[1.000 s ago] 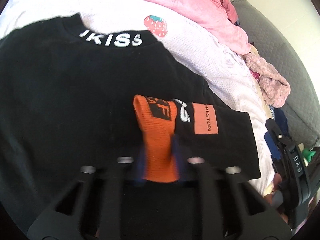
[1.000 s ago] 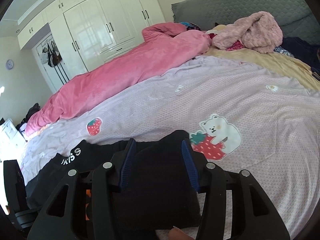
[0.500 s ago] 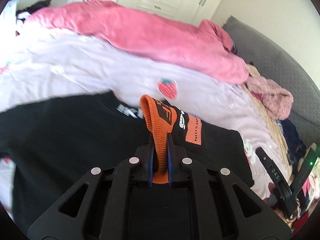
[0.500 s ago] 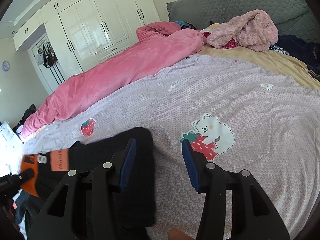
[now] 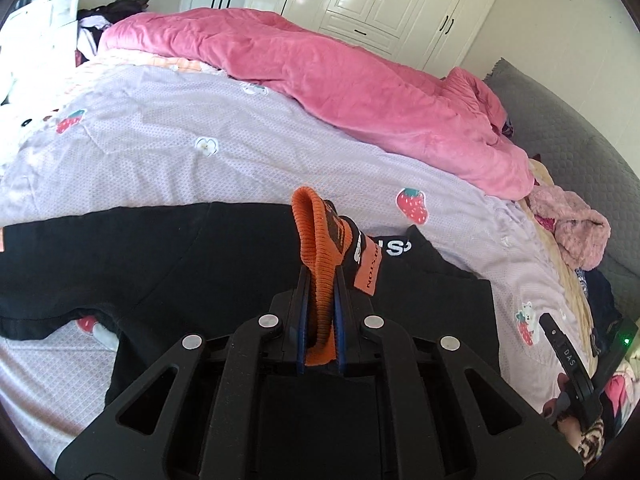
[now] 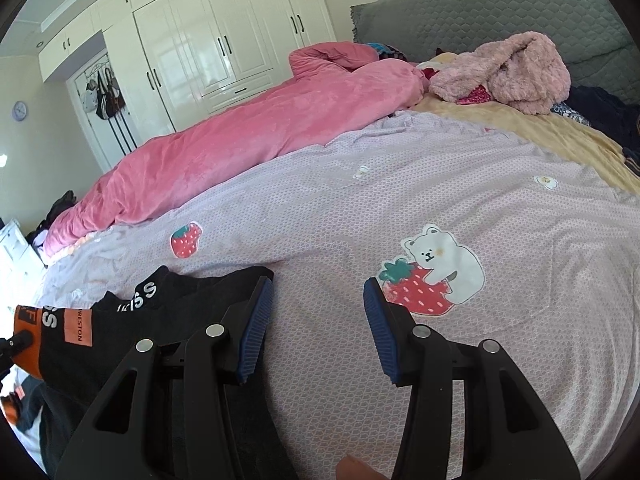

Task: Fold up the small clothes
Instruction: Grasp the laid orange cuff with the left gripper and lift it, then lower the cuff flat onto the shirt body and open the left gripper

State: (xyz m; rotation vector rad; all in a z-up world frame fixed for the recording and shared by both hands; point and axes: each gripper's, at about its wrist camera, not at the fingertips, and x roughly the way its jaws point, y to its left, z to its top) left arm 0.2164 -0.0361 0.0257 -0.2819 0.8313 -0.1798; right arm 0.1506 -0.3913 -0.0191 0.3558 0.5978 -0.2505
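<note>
A black sweater (image 5: 160, 264) with white lettering at the collar lies on the lilac bedsheet (image 5: 160, 152). My left gripper (image 5: 319, 316) is shut on the sweater's orange cuff (image 5: 316, 240) and holds the sleeve up over the sweater's body. My right gripper (image 6: 316, 320) is open and empty, low over the sheet just right of the sweater (image 6: 160, 332). The orange cuff (image 6: 28, 336) shows at the far left of the right wrist view. The right gripper also shows at the right edge of the left wrist view (image 5: 576, 360).
A pink quilt (image 5: 320, 76) lies along the far side of the bed. A fluffy pink garment (image 6: 508, 72) and dark clothes (image 6: 600, 108) sit near the grey headboard (image 6: 480, 8). White wardrobes (image 6: 224, 40) stand behind the bed.
My left gripper has lifted the orange cuff and carried the sleeve across the sweater. My right gripper has let go of the black fabric and moved right, off the sweater.
</note>
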